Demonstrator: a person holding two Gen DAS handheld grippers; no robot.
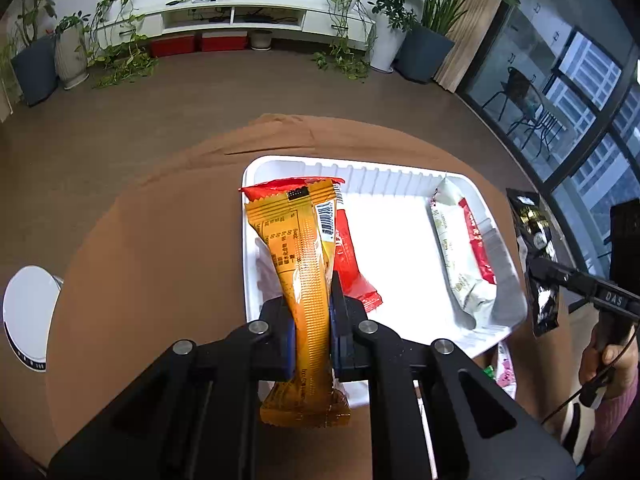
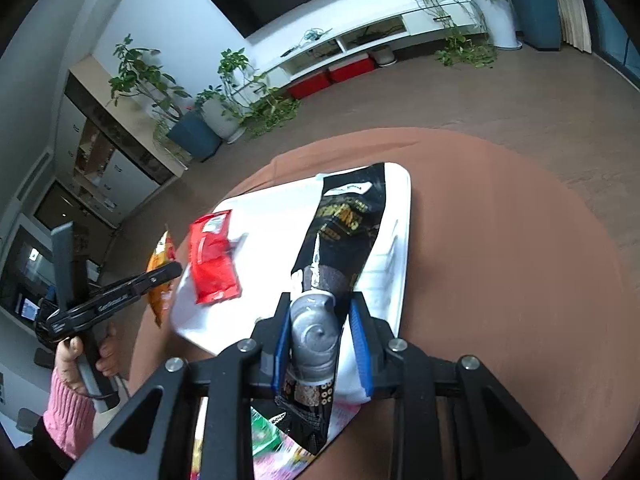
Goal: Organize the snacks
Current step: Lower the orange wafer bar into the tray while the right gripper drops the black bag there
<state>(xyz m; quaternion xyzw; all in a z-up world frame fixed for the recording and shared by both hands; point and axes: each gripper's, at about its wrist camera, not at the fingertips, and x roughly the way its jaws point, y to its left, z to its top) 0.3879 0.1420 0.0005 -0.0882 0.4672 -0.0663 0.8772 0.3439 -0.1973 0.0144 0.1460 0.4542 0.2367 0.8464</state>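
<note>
My left gripper [image 1: 312, 292] is shut on a long orange snack packet [image 1: 296, 240], held upright over the left part of a white tray [image 1: 400, 176]. In the tray lie a red packet [image 1: 352, 268] on the left and a white-and-red packet [image 1: 460, 256] on the right. My right gripper [image 2: 320, 300] is shut on a black packet with gold print [image 2: 344, 224], hanging above the tray's [image 2: 402, 216] right side. The right wrist view also shows the red packet [image 2: 212, 256] and the left gripper [image 2: 172, 270] with its orange packet [image 2: 160, 256]. The black packet [image 1: 536, 232] appears right of the tray.
The tray rests on a round table under a brown cloth [image 1: 160, 240]. Pink and green snack packets [image 2: 264, 436] lie at the tray's near edge. A white round stool [image 1: 28, 316] stands left of the table. Plants and a white TV cabinet line the far wall.
</note>
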